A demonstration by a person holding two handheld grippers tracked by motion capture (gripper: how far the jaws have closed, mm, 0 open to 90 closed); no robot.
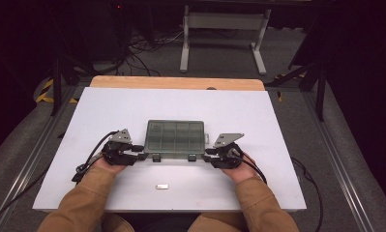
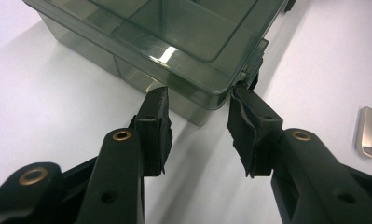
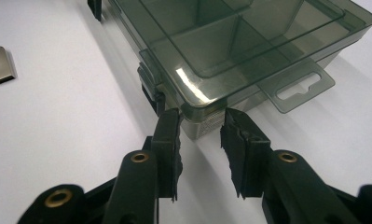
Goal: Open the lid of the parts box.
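Observation:
A smoky translucent compartment box (image 1: 175, 139) lies lid-down-shut in the middle of the white table (image 1: 108, 106). My left gripper (image 1: 142, 154) sits at its near left corner. In the left gripper view the box (image 2: 174, 37) has that corner between the open jaws of the left gripper (image 2: 197, 100). At the near right corner is my right gripper (image 1: 208, 155); in the right gripper view the right gripper (image 3: 202, 122) stands open, its jaws straddling the corner of the box (image 3: 230, 42). A small metal piece (image 1: 162, 186) lies in front.
The metal piece (image 2: 370, 133) lies right of the left jaws, and the metal piece (image 3: 1, 64) is far left in the right gripper view. Two black latches (image 1: 156, 157) sit on the box's near side. A hang tab (image 3: 298, 86) sticks out beside it.

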